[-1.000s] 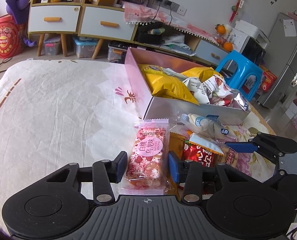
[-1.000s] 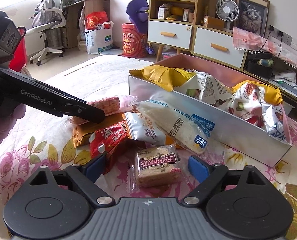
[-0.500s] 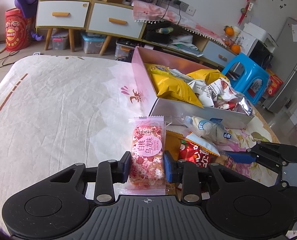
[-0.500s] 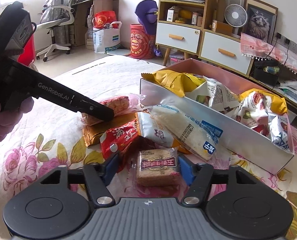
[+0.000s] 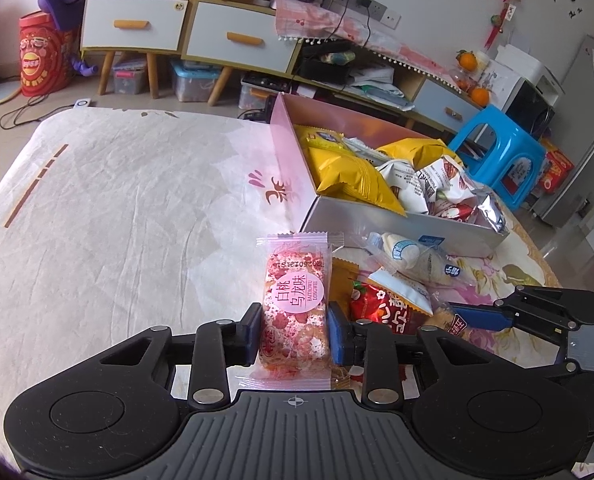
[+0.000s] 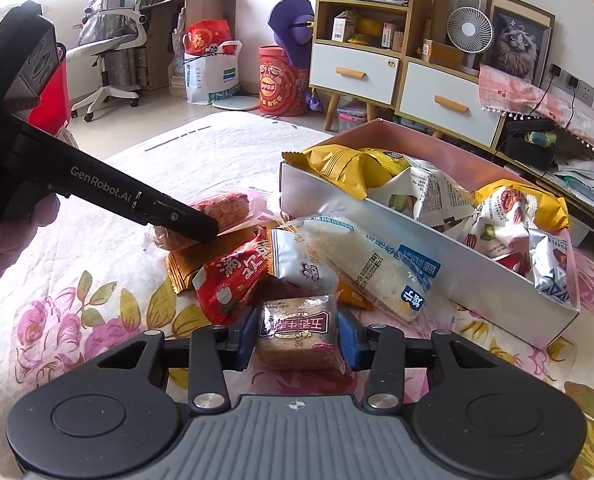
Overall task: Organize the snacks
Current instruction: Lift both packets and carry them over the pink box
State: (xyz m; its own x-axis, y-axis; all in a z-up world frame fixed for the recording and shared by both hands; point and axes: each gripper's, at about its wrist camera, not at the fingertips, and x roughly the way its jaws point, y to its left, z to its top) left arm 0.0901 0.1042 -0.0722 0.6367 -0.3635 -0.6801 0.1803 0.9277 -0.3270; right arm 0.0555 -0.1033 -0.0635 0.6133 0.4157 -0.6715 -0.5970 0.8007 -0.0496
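**Two snacks gripped at once, box waiting at one o'clock**

Both grippers sit low over the loose pile on the flowered worktop cloth (image 6: pixel 97 320), each lined up lengthwise with one packet so the blue pads meet its long sides. The left gripper (image 5: pixel 295 334) is clamped on the pink bar (image 5: pixel 296 304), a flat rectangular cake in clear crinkly film with a round pink label; the pads press its edges squarely. The right gripper (image 6: pixel 297 340) has just been closing its jaws, and the brown biscuit pack (image 6: pixel 297 334) lies between them with the pads against its sides. That pack is squarish, glossy, and looks firm enough to take a side squeeze.

At twelve o'clock from the right gripper lies the rest of the heap: a red foil pouch (image 6: pixel 233 276), a long white roll (image 6: pixel 371 264) in soft plastic and an orange sachet (image 6: pixel 201 254), overlapping each other. The box (image 6: pixel 417 248), with stiff silvery walls and a pink lining, stands at one o'clock, already holding puffy yellow and white bags. It sits just beside the pile, so I judge each lift needs only a short carry.
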